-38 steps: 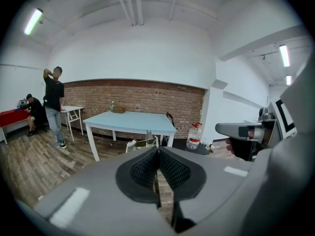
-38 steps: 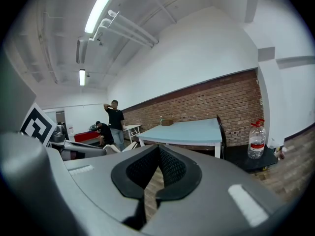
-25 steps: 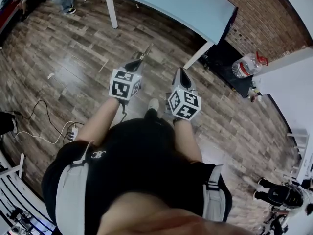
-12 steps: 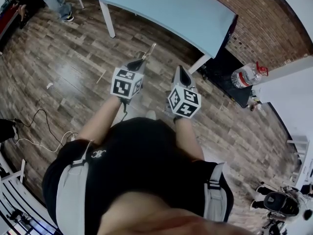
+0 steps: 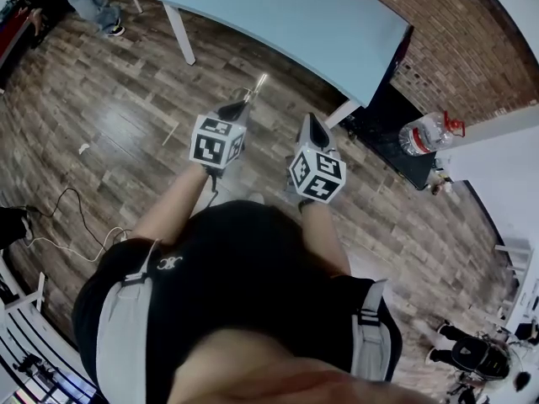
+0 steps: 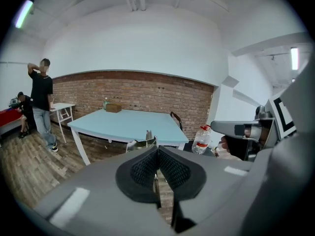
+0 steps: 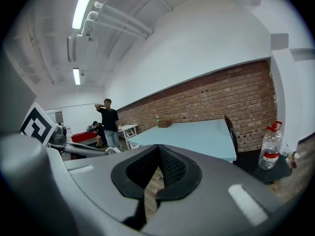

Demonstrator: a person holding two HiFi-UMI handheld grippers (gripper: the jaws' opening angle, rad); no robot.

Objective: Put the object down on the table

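My left gripper (image 5: 238, 104) is held out in front of the person's body, above the wooden floor. It is shut on a thin metal object (image 5: 256, 85) that sticks out past its tips towards the light blue table (image 5: 295, 15). In the left gripper view the object (image 6: 149, 137) shows just above the closed pads (image 6: 145, 167), with the table (image 6: 128, 123) beyond it. My right gripper (image 5: 311, 122) is beside the left one, a little to the right. Its jaws are shut with nothing between them (image 7: 158, 147), and the table (image 7: 197, 134) lies ahead of it too.
A large water bottle (image 5: 429, 130) stands on a black stand right of the table, against the brick wall. A small brown box (image 6: 113, 108) sits on the table's far side. A person (image 6: 43, 104) stands at the left. A cable and power strip (image 5: 118, 225) lie on the floor.
The table has come further into the head view and nearer to the grippers. Both grippers keep the same pose, the left still holding the metal object.
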